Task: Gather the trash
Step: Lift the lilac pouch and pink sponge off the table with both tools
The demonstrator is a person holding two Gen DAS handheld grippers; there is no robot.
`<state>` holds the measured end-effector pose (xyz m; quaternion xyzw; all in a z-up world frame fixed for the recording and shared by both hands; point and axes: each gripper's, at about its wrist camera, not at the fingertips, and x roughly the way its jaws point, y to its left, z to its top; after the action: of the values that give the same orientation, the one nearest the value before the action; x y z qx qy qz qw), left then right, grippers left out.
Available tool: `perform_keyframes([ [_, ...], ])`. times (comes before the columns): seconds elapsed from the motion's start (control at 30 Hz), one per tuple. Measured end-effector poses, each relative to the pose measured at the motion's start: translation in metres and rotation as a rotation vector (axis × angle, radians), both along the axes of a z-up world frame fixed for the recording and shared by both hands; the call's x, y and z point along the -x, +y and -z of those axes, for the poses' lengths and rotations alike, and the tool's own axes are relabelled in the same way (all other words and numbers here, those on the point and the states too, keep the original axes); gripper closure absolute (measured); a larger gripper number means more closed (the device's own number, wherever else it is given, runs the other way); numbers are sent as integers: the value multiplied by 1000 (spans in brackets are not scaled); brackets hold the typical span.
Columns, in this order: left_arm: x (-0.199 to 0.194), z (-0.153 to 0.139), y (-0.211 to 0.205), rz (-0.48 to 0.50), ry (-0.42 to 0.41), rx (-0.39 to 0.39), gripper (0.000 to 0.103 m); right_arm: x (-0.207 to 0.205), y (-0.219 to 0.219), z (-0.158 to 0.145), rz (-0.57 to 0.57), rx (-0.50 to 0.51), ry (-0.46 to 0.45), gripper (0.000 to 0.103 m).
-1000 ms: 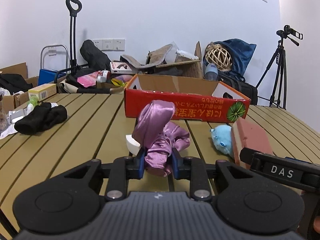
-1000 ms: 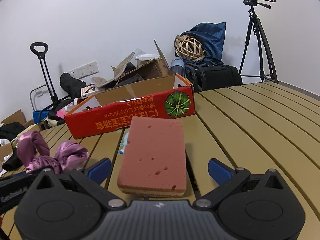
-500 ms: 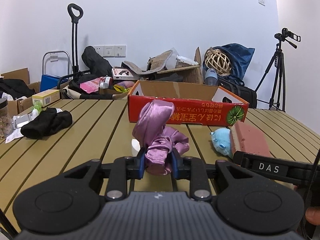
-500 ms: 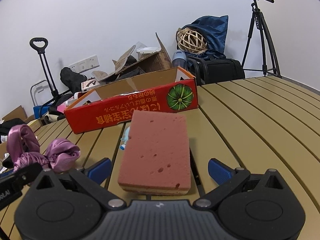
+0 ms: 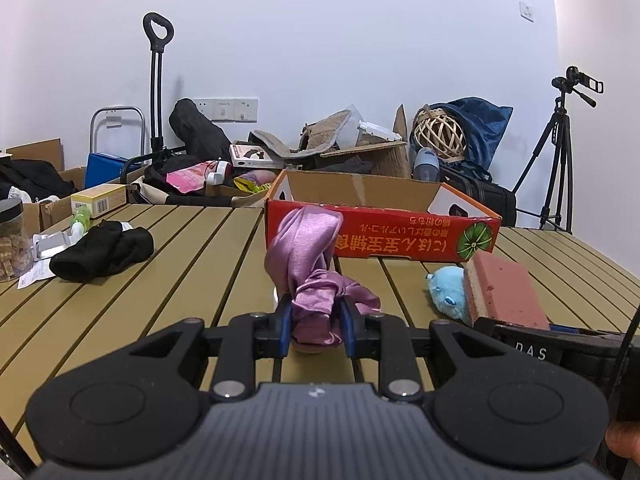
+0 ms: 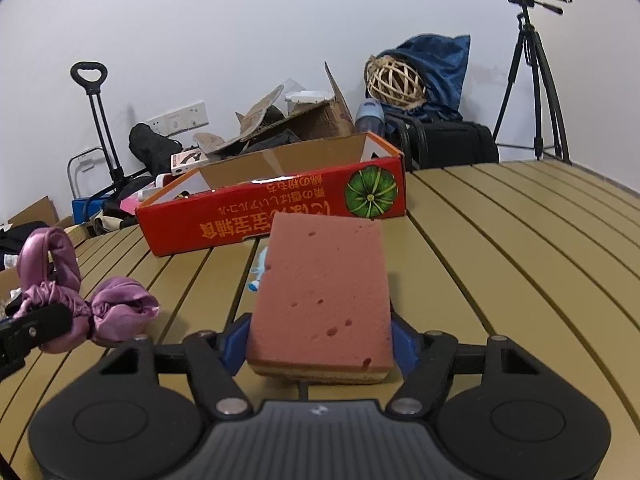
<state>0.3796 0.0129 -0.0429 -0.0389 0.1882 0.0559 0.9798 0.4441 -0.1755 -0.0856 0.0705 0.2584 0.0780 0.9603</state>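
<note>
A purple satin cloth point(image 5: 304, 248) is pinched in my left gripper point(image 5: 316, 320), which is shut on its bunched lower part just above the slatted table point(image 5: 180, 264). The same cloth point(image 6: 116, 312) shows at the left of the right wrist view. A pink sponge point(image 6: 324, 280) with a tan underside lies lengthwise between the fingers of my right gripper point(image 6: 320, 340). Its jaws are closing, and both blue pads lie against the sponge's long sides. Behind both stands an open red cardboard box point(image 5: 400, 236) with a green pumpkin print.
A small blue plush toy point(image 5: 446, 294) lies beside the sponge point(image 5: 504, 284), in front of the box. A black cloth point(image 5: 104, 248), papers and a jar point(image 5: 12, 240) sit at the table's left. Boxes, bags, a trolley and a tripod point(image 6: 532, 80) crowd the floor beyond.
The right gripper's jaws have come in from wide open until the pads meet the sponge's sides. The left gripper keeps its hold on the purple cloth and has hardly moved.
</note>
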Motion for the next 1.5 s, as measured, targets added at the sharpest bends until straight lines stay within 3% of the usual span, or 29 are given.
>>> perform_keyframes([
  [1.5, 57, -23, 17, -11, -94, 16, 84, 69, -3, -22, -92, 31, -158, 35],
])
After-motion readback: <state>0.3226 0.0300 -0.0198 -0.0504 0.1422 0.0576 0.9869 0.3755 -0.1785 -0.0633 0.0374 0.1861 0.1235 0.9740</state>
